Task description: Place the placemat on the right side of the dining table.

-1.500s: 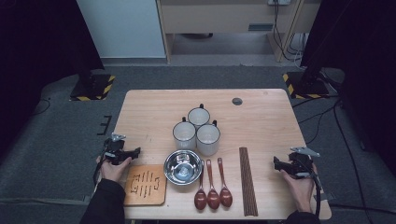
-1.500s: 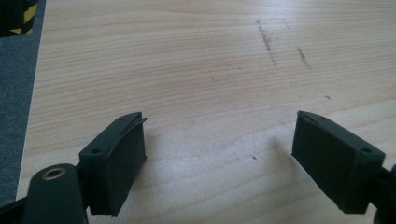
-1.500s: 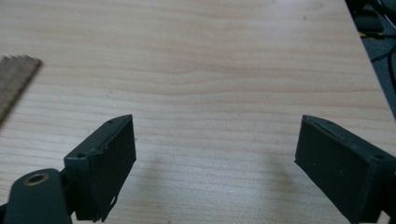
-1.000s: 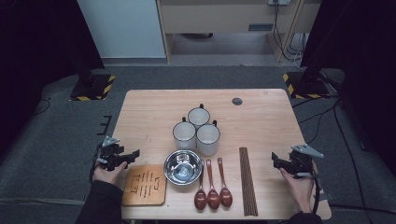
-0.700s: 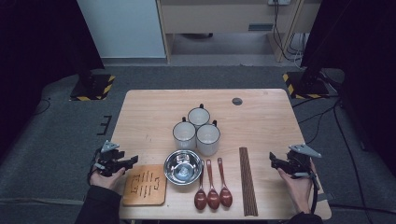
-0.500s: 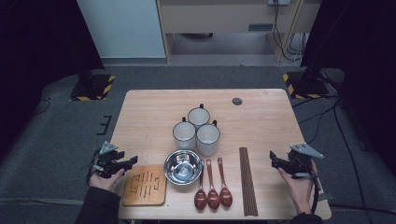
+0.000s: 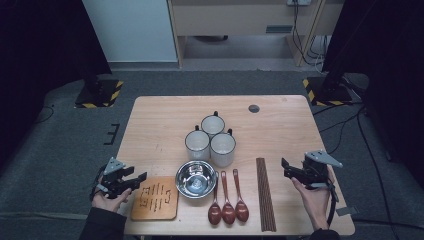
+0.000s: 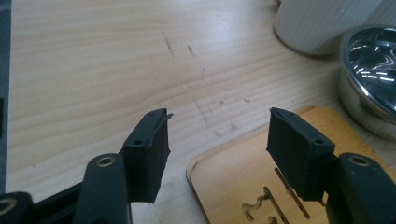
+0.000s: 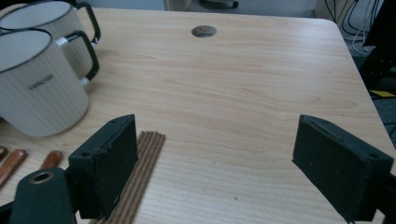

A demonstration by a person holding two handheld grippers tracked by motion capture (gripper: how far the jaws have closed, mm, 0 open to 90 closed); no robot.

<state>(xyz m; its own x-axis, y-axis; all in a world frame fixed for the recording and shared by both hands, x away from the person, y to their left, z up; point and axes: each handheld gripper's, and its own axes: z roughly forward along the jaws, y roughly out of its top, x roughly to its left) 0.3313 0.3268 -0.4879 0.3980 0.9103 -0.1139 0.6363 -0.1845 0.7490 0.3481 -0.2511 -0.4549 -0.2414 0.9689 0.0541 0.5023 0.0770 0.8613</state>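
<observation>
Both claws stand released: the left claw [image 7: 141, 176] should straddle the wooden coaster [image 7: 156, 198], the right claw [image 7: 283, 167] the chopsticks [image 7: 265, 193].

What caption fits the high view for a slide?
Two open grippers, left and right, flank mugs, steel bowl, spoons, chopsticks, wooden coaster.

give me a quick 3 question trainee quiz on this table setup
1. How many spoons lie beside the steel bowl?
2. True or false: the left gripper holds the wooden coaster.
3. The bundle of chopsticks is nearest: A the right gripper, B the left gripper, C the mugs?

Key: 1. three. 2. false, its jaws are empty with a gap between them. 3. A.
</observation>
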